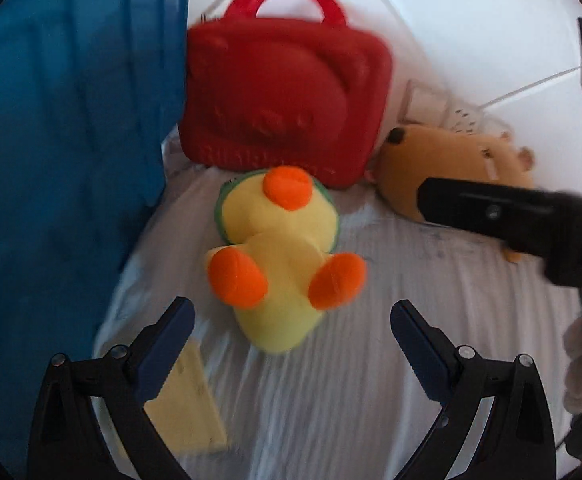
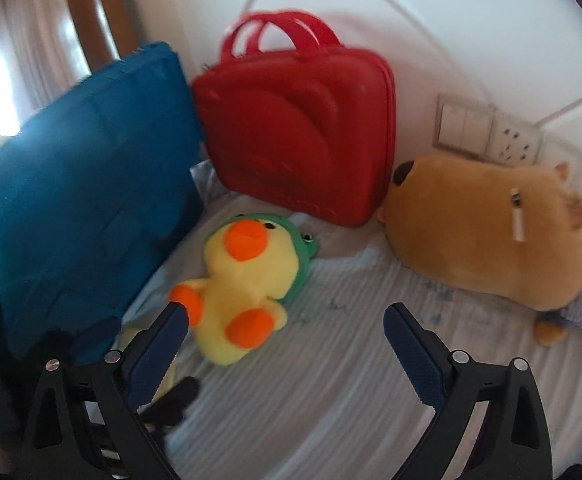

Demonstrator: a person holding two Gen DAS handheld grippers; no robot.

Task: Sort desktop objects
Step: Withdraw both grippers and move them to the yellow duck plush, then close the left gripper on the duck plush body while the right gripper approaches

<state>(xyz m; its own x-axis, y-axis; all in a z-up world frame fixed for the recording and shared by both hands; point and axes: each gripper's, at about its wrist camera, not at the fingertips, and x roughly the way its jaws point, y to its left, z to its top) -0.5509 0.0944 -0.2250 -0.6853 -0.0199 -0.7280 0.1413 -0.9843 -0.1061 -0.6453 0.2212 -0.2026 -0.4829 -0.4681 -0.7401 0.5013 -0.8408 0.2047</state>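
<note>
Plush duck point(image 1: 281, 256) on ribbed white cloth point(image 1: 351, 380)

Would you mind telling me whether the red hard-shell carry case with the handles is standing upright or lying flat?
Upright: the red hard-shell carry case stands on its bottom edge on the pale striped cloth, handles on top.

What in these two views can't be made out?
- Red case lettering: blurred in both views.
- Brown plush: left wrist view, partly covered by the right gripper's finger.
- Yellow card: left wrist view, corner behind the left gripper.
- Blue bin contents: unseen.
</note>
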